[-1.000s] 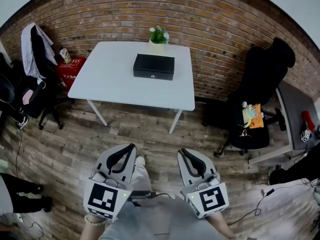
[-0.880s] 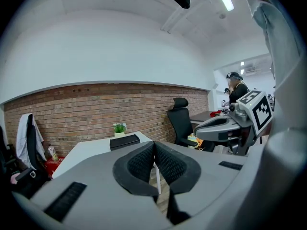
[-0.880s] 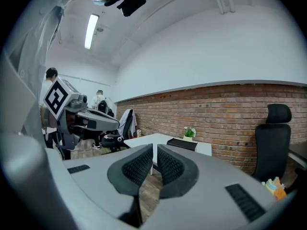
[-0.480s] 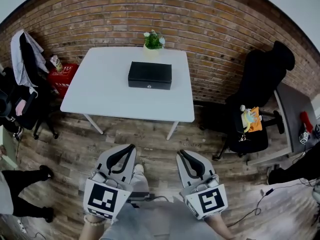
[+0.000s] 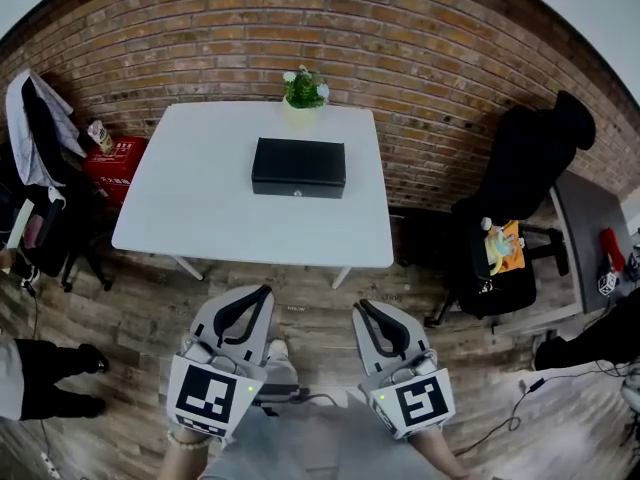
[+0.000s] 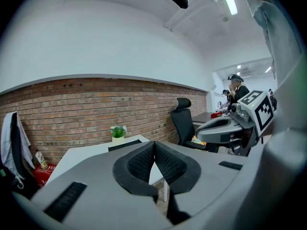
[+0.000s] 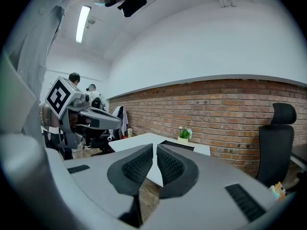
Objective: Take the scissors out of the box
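**Black box shut on white table; both tongs closed and empty**

Head view:
- Black box (image 5: pixel 299 167) lies lid down on the white table (image 5: pixel 200 218), midway between the left and right edges and nearer the far edge than the near one. The scissors cannot be seen in any view.
- A potted plant (image 5: pixel 304 88) stands at the far edge, just behind the box but apart from it.
- Bare tabletop surrounds the box on all sides, with the widest stretch toward the near-left corner.
- The far edge sits close to the brick wall (image 5: pixel 420 48).
- A black office chair (image 5: pixel 520 168) stands off the right edge, and a red crate (image 5: pixel 112 156) off the left.
- An open strip of wooden floor (image 5: pixel 310 293) separates the near edge from the left gripper (image 5: pixel 262 290) and the right gripper (image 5: pixel 363 304). The two are held side by side, well apart from the table.

Left gripper view:
- The jaws are pressed together at the tips with nothing between them.
- The near-right corner of the table shows beyond them.

Right gripper view:
- The jaws are all but together, with only a thin slit left and nothing in it.
- A near table corner lies past the tips, with bare floor before it.
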`<action>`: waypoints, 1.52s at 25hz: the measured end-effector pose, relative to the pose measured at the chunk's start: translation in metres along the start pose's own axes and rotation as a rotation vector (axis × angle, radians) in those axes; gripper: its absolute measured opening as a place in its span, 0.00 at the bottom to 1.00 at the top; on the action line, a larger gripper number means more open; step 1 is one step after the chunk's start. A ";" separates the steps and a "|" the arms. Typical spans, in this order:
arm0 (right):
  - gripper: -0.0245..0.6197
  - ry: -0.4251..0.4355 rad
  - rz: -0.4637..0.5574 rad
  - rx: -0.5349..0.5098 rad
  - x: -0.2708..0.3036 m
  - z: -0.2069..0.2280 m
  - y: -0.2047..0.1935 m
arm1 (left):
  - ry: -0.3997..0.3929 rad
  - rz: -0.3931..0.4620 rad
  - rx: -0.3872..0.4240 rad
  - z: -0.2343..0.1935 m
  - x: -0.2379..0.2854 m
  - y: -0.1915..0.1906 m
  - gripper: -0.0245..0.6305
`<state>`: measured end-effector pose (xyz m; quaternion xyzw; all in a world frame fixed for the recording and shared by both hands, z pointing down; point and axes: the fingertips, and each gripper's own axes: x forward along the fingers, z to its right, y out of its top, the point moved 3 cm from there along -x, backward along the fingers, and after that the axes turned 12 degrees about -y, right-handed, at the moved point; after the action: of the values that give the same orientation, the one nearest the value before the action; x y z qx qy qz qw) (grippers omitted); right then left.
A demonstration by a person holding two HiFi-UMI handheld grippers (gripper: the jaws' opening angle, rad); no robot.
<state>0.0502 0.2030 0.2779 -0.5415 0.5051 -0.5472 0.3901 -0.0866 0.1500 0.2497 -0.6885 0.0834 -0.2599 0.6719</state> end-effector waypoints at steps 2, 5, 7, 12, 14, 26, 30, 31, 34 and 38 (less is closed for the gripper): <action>0.12 -0.007 -0.004 -0.003 0.016 0.002 0.004 | -0.008 0.000 -0.004 -0.016 0.008 0.002 0.07; 0.12 -0.018 -0.015 -0.005 0.040 0.005 0.009 | -0.020 -0.003 -0.003 -0.041 0.022 0.004 0.07; 0.12 -0.026 -0.019 -0.003 0.057 0.008 0.013 | -0.027 -0.003 0.000 -0.058 0.031 0.007 0.07; 0.12 -0.043 -0.033 -0.004 0.099 0.011 0.021 | -0.046 -0.008 -0.001 -0.099 0.051 0.007 0.07; 0.12 -0.050 -0.040 -0.003 0.114 0.012 0.023 | -0.054 -0.011 -0.003 -0.114 0.059 0.007 0.07; 0.12 -0.085 -0.077 -0.007 0.190 0.001 0.028 | -0.086 -0.027 -0.012 -0.189 0.079 -0.005 0.07; 0.12 -0.088 -0.088 -0.007 0.202 -0.003 0.029 | -0.095 -0.028 -0.013 -0.201 0.083 -0.009 0.07; 0.12 -0.087 -0.091 -0.008 0.204 -0.004 0.028 | -0.096 -0.029 -0.013 -0.204 0.083 -0.009 0.07; 0.12 -0.088 -0.097 -0.005 0.209 -0.006 0.027 | -0.096 -0.030 -0.011 -0.210 0.085 -0.011 0.07; 0.12 -0.083 -0.108 -0.002 0.215 -0.007 0.024 | -0.094 -0.035 -0.010 -0.214 0.087 -0.013 0.07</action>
<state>0.0164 -0.0103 0.2981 -0.5905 0.4590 -0.5439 0.3804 -0.1162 -0.0778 0.2751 -0.7046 0.0411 -0.2386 0.6670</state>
